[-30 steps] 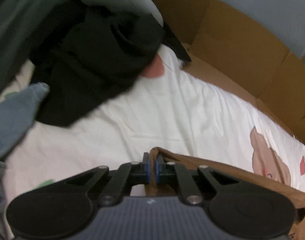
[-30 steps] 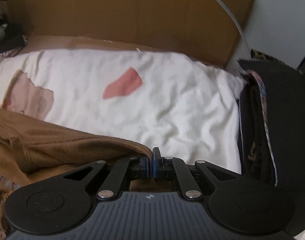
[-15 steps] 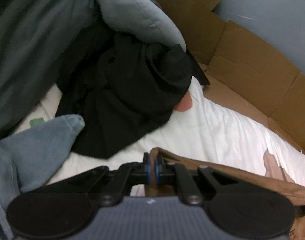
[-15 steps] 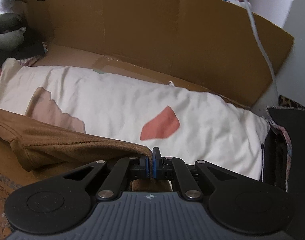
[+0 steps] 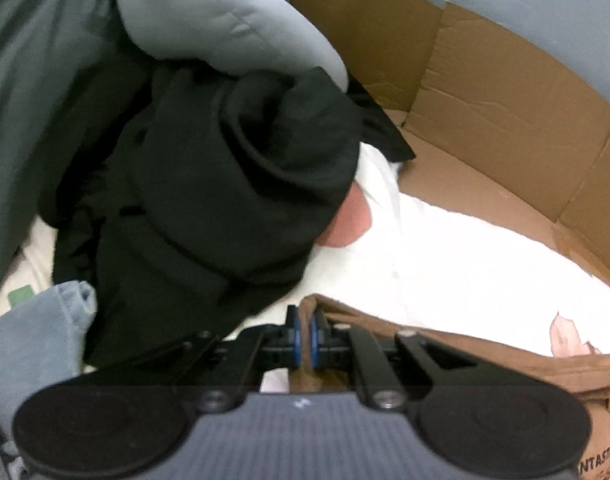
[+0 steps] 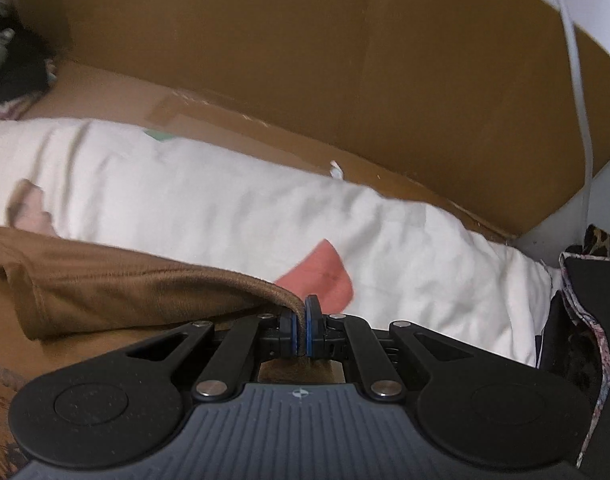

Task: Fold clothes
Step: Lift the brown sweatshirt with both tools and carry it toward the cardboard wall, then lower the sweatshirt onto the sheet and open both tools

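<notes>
Brown, soft and fuzzy, the cloth (image 6: 117, 292) has a thick rolled hem along its edge. It lies low in both views, stretched between the two grippers, on top of a white sheet (image 6: 225, 208).

The left gripper (image 5: 303, 334) has its fingers (image 5: 293, 334) pressed close together, pinching one corner of the brown cloth (image 5: 485, 356). The right gripper (image 6: 300, 330) does the same at the other corner, with the hem squeezed between its blue pads. Both grippers are black, with round bumps and ridged grey plastic at the bottom.

The white sheet is puffy and wrinkled, like a bed cover. It has pink and red shapes printed on it, one red patch (image 6: 321, 276) just past the right gripper.

In the left view a black garment (image 5: 225, 184) sits in a lumpy heap on the sheet, well apart from the brown cloth. A pale grey pillow (image 5: 225, 28) rests above it, and dark green fabric (image 5: 33, 100) fills the left side. A light blue cloth (image 5: 33, 344) lies at the lower left.

Brown cardboard (image 6: 305, 80) stands like a wall behind the sheet, flat and creased at its folds. A white cord (image 6: 577, 64) hangs down in front of it on the right. A dark folded thing (image 6: 585, 320) with a patterned edge sits at the far right.
</notes>
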`<state>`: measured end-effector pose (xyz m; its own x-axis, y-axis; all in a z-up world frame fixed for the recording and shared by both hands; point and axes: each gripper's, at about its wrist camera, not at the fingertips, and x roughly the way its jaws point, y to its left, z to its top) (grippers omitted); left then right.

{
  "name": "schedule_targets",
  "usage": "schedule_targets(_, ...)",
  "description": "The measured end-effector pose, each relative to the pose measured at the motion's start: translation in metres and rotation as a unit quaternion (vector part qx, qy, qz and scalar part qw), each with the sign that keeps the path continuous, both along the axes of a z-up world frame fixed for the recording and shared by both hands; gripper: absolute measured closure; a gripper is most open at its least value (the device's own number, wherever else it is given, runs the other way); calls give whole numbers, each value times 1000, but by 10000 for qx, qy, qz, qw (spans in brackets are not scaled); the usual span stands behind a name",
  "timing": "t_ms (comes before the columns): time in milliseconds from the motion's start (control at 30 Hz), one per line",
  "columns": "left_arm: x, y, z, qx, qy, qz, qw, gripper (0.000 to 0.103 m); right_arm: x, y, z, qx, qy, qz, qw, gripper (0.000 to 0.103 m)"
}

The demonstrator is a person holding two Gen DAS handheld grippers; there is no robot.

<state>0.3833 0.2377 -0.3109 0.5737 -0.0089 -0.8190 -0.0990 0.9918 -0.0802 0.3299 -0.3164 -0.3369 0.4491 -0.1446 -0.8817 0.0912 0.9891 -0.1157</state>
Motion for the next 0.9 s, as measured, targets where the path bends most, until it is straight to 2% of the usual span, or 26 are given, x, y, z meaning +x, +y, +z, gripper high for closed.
schedule_targets(233,12,-4,-17,21,139,-54,9999,97,7,-4,-21,-123,186,-157,9996,101)
schedule_targets(367,11,-4,-11,-180,-12,56,9998,98,6,-3,-19,-168,109,-296,9994,101)
schedule_targets(433,11,-7,-11,-89,12,-32,10000,98,6,-3,-19,-206,128,-295,9993,101)
schedule_targets(500,13,-11,-15,106,200,-117,9997,94,6,-5,-26,-53,388,-280,9988,101)
schedule_targets(533,13,-13,-15,221,253,-140,9993,90,6,-6,-29,30,524,-272,9982,99)
schedule_targets(567,12,-14,-15,336,306,-164,9988,88,4,-6,-28,14,470,-232,9986,96)
schedule_targets(600,12,-15,-15,451,359,-188,9982,83,2,-4,-24,-18,429,-183,9989,91)
schedule_targets(667,6,-13,-9,498,311,-176,9981,70,-5,-3,-17,40,323,-149,9994,72)
schedule_targets(733,-2,-10,-1,502,251,-135,9983,66,-14,-2,-8,91,199,-52,9997,63)
schedule_targets(900,-19,-9,18,597,93,-281,9978,66,-30,3,13,172,-16,149,9997,63)
